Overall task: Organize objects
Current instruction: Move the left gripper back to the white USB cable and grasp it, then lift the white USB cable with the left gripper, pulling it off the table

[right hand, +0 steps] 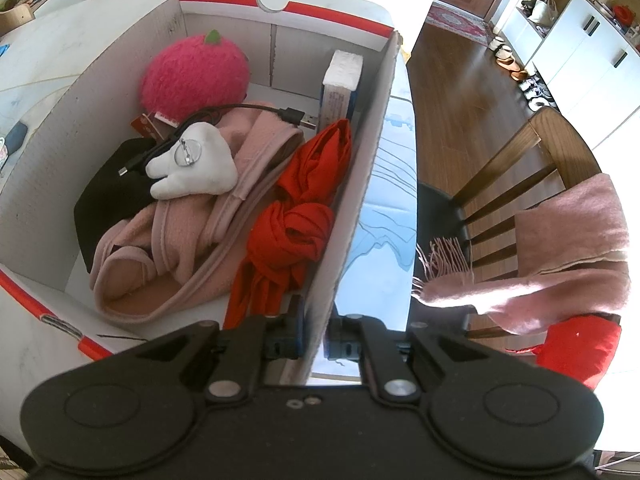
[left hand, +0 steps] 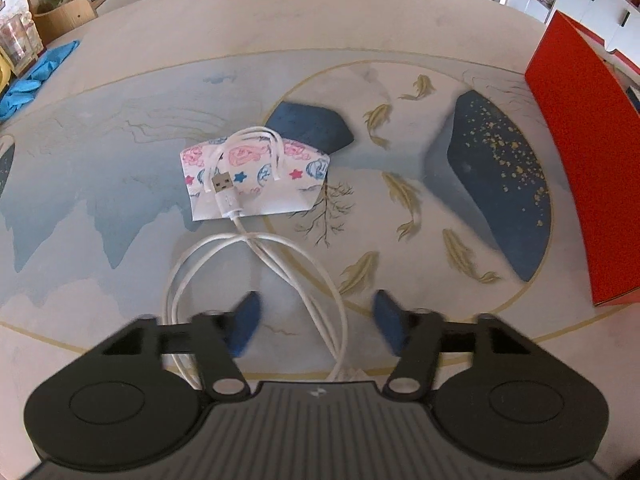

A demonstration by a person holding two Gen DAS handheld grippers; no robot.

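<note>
White cable between half-closed left tongs: squeeze both strands squarely; right tongs clamped on box wall

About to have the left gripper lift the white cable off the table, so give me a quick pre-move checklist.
1. White cable strand between the left gripper pads: ok.
2. Pads pressing the cable: not ok, gaps on both sides.
3. USB plug clear of the face mask: not ok, it lies on it.
4. Right gripper clamped on the box wall: ok.
5. Room in the box: cannot tell.
</note>
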